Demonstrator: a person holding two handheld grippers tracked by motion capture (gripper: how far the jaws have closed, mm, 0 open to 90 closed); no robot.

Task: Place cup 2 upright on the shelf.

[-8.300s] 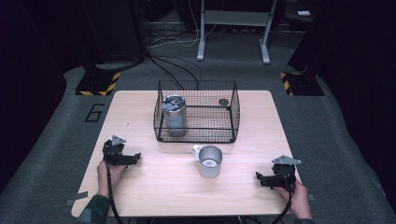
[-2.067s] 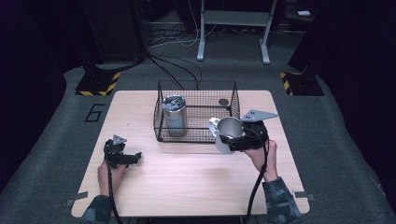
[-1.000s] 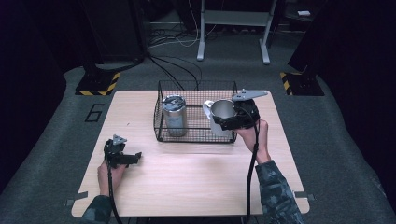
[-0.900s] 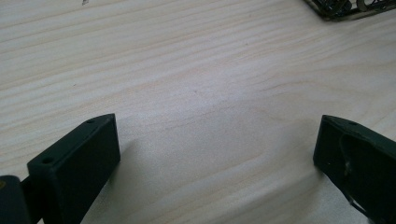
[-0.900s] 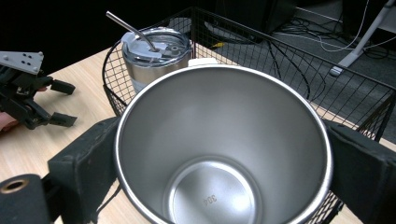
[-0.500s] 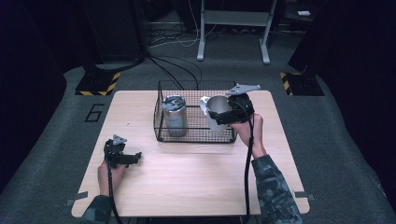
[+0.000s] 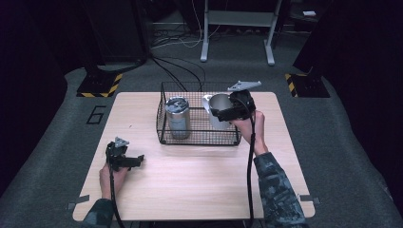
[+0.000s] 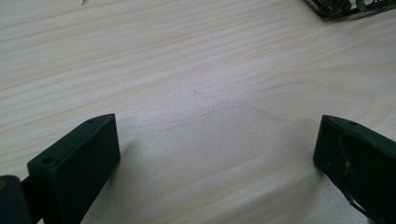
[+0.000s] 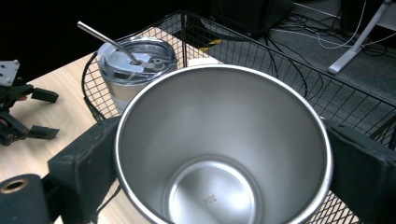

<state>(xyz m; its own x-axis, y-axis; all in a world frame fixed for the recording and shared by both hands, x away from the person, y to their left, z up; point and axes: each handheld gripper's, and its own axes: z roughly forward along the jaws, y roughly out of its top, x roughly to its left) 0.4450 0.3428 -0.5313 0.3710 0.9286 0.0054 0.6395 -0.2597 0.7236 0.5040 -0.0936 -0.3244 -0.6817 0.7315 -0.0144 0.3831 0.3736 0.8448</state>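
Note:
My right gripper (image 7: 223, 112) is shut on a shiny steel cup (image 7: 218, 108), holding it above the right part of a black wire basket (image 7: 198, 137). In the right gripper view the cup's open mouth (image 9: 224, 144) faces the camera, clamped between the two black jaws. A steel tumbler (image 7: 177, 117) with a clear lid and a metal straw (image 9: 103, 42) stands in the basket's left part. My left gripper (image 7: 132, 161) rests open on the wooden table (image 7: 190, 175) near its front left, with bare wood (image 8: 210, 107) between its jaws.
The basket sits at the table's back centre. Beyond the table lie grey floor, black cables (image 7: 176, 71), a white stand's legs (image 7: 237, 33) and yellow-black striped blocks (image 7: 97, 85). The left gripper (image 9: 18, 112) also appears at the left of the right gripper view.
My right gripper has carried the cup from the table's front up and back, to above the basket's right part. The left gripper has stayed in place.

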